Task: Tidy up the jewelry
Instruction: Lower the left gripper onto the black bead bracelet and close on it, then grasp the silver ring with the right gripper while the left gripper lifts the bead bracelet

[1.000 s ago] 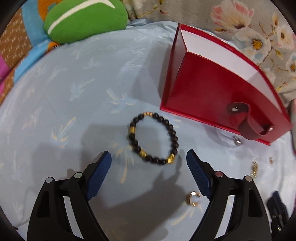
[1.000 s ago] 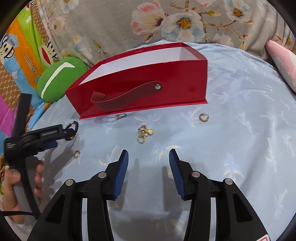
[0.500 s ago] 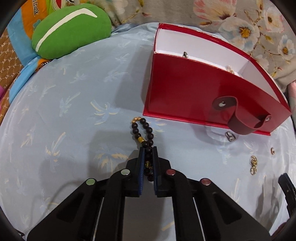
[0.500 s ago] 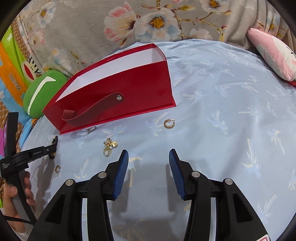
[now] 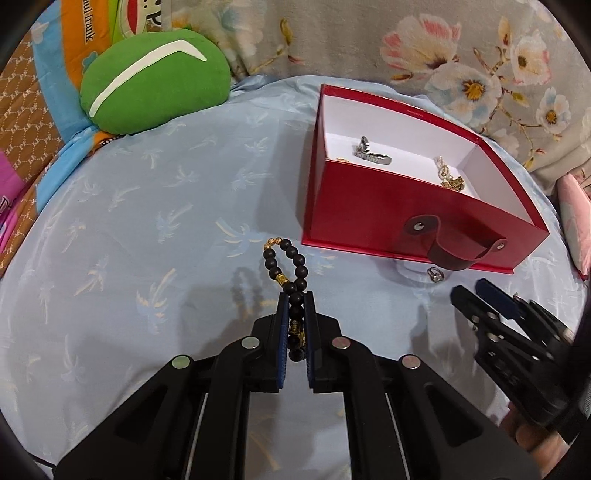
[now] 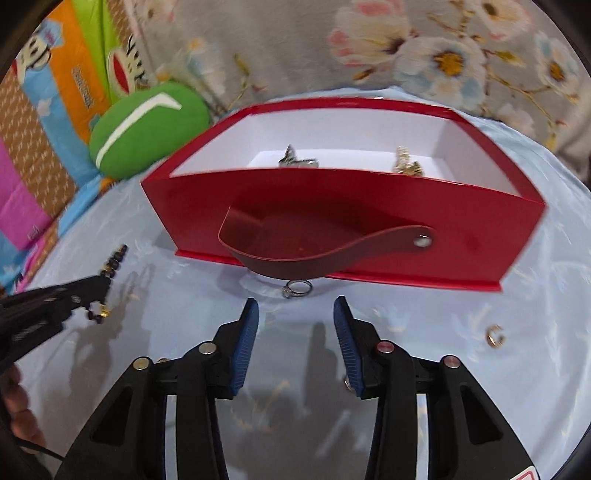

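Two risks jump out at us in the left wrist view. Our left gripper (image 5: 295, 314) has its jaws pinching the beaded bracelet (image 5: 286, 264), with most of the loop dangling out past the tips above the blue sheet (image 5: 129, 206). Only a few round beads sit between the pads, so we reckon it could roll out or slip free on the way to the red box (image 5: 413, 206), and the hanging loop might snag on the near wall if we go in too low. The box already has a silver piece (image 5: 371, 153) and a gold chain (image 5: 448, 177) inside. Readable writing: part of "paul frank" on the orange fabric (image 5: 83, 29) behind the green cushion (image 5: 155, 81).

Over to the right wrist view: our right gripper (image 6: 295, 321) has just been narrowing its jaws, yet they stand apart with nothing between them, aimed at the ring (image 6: 297, 288) lying just under the box's strap (image 6: 314, 251). The ring is tiny and flat, so we could easily pinch sheet instead or nudge it under the strap. A gold hoop earring (image 6: 495, 336) lies loose off to the right. No legible text here, too blurry.
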{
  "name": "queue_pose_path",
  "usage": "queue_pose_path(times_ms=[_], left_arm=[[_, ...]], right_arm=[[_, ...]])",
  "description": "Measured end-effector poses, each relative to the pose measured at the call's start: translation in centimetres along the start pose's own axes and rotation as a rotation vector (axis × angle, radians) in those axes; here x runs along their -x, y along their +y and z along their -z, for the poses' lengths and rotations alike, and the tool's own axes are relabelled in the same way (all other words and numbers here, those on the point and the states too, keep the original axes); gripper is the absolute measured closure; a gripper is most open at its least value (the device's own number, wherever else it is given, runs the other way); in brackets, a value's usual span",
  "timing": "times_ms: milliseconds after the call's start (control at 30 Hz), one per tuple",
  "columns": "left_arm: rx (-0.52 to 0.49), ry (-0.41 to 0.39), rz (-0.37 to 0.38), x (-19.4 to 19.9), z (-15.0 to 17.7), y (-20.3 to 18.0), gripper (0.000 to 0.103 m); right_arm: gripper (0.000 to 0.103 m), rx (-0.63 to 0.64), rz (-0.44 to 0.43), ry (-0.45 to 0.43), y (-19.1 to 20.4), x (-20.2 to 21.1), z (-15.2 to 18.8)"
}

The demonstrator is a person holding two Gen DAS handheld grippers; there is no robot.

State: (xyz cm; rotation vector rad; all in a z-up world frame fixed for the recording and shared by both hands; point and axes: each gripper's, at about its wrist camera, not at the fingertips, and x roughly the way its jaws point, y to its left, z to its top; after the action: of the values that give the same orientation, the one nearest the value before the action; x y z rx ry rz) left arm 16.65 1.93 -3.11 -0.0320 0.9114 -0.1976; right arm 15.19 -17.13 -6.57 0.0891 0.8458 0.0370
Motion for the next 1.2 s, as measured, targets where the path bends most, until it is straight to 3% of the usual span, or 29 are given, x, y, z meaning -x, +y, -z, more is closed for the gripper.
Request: queue_pose_path(times_ms=[233, 400, 567, 967, 1200], left_arm=[[0.043, 0.019, -0.003, -0.3, 0.2, 2.3, 0.096], [0.055, 0.035, -0.004, -0.6, 0.4, 2.7, 0.096], [0.059, 0.047, 0.002, -0.9, 0.7, 2.7, 0.096], [0.001, 0.040, 0.045, 0.2, 1.1, -0.2, 0.096], [-0.051, -0.014, 0.083, 2.3, -0.6, -2.8, 0.096]], right_arm=[[0.081, 0.027, 0.014, 0.044, 0.4, -2.5, -0.9], [0.095, 0.043, 0.007, 0.069, 1.0, -3.3, -1.3], [0.095, 0.025, -0.010, 0.084, 1.1, -2.6, -0.8], [0.095, -0.130, -0.070, 0.032, -1.5, 4.2, 3.5], [0.095, -0.177, -0.030, -0.083, -4.1, 9.6, 2.0]])
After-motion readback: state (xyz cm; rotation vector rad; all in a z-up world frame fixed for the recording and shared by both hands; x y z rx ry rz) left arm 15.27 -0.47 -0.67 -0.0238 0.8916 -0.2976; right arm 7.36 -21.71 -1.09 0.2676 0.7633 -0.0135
